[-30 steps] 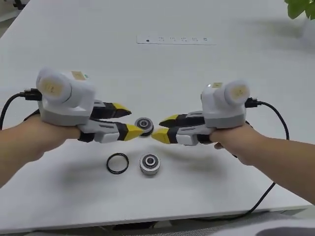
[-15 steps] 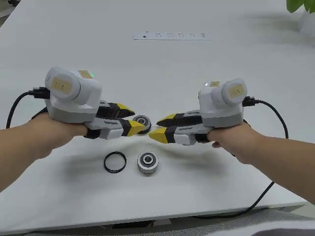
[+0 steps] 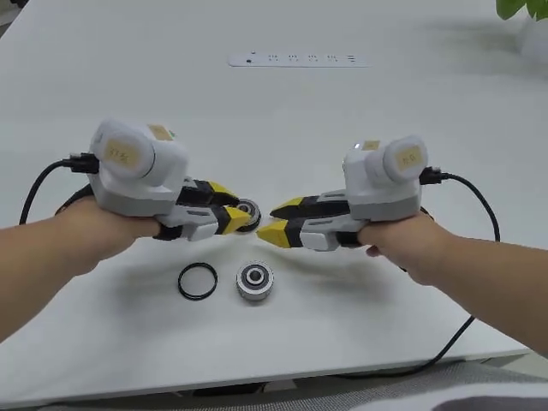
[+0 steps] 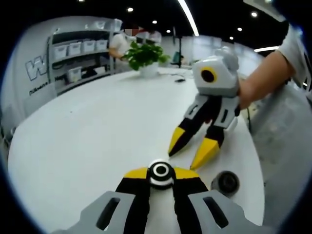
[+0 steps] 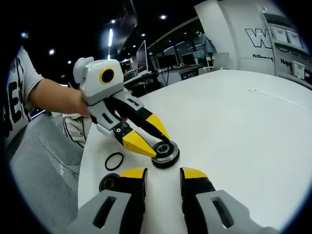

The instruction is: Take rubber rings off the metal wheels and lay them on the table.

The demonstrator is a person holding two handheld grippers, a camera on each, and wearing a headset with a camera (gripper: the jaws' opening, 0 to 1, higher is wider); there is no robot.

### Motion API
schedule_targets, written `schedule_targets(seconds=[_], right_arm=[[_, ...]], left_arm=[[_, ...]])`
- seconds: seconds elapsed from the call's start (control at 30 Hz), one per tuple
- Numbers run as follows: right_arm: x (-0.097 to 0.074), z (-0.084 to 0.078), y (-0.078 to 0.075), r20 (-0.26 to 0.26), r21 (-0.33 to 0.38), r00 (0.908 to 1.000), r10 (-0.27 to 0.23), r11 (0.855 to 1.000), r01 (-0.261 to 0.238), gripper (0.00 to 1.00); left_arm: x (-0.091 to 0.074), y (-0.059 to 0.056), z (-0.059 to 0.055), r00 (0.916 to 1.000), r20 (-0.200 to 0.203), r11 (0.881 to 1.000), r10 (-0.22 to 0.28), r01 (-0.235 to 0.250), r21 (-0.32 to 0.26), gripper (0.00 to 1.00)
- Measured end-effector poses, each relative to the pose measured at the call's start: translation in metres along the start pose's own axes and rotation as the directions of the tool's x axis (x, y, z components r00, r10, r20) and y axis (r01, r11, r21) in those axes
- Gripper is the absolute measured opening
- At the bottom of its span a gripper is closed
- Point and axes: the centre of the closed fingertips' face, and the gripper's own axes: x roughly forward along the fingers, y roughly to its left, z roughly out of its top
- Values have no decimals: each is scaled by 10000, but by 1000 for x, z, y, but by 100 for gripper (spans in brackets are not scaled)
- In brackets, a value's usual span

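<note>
On the white table (image 3: 360,111), right in front of me, I hold 2 grippers w/ their tips facing each other. My left gripper (image 3: 233,207) is pinched tight on 1 small metal wheel (image 3: 249,214). The wheel sits btwn the 2 yellow tips, and its rim looks dark. I can't tell if it touches the table or hangs just over it.

My right gripper (image 3: 276,221) has its jaws apart w/ nothing btwn them. Its tips are just beside the wheel that the left one holds.

Nearer to me, 1 black rubber ring (image 3: 198,281) lies flat on the table. Just beside it, on its right, a 2nd wheel (image 3: 255,281) lies flat w/ a shiny bare rim. The ring & the 2nd wheel don't touch.

Far back lies a white power strip (image 3: 297,60). A green plant (image 3: 518,10) is at the far right corner.
</note>
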Motion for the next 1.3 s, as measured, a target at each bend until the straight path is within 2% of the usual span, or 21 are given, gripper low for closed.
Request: schedule_targets(seconds=[0.07, 0.1, 0.17, 0.37, 0.47, 0.63, 0.87, 1.07, 1.3], right_arm=[[1, 1, 0, 18, -56, 10000, -13, 10000, 13, 23], [1, 2, 0, 48, -61, 10000, -44, 10000, 44, 23], [3, 2, 0, 76, -29, 9999, -80, 10000, 80, 23], [8, 4, 3, 35, -169, 10000, -87, 9998, 88, 23], [10, 7, 4, 71, -224, 9999, -140, 9996, 141, 23], [12, 6, 3, -25, -475, 9994, -337, 9983, 335, 23], [16, 5, 3, -184, -708, 9991, -372, 9968, 359, 21], [17, 3, 0, -316, -1032, 9986, -420, 9939, 386, 19], [13, 0, -4, -300, -917, 9987, -404, 9951, 375, 12]], left_arm=[[0, 0, 0, 10000, 3, 10000, 28, -28, 74, 18], [0, -1, 0, 10000, -17, 9995, 59, -58, 307, 18], [0, -4, -1, 10000, -51, 9996, -34, 35, 293, 16], [-2, 0, -1, 9997, 8, 9995, 256, -256, 199, 14], [-3, -2, -1, 9997, 24, 9995, 244, -245, 192, 14], [-3, -4, -1, 9996, 7, 9995, 277, -277, 157, 14], [-2, -6, -1, 9996, 1, 9996, 289, -289, 80, 14], [-1, -6, -1, 9995, 36, 9995, 323, -323, 18, 14], [-1, -5, -1, 9996, -10, 9996, 296, -296, 3, 14]])
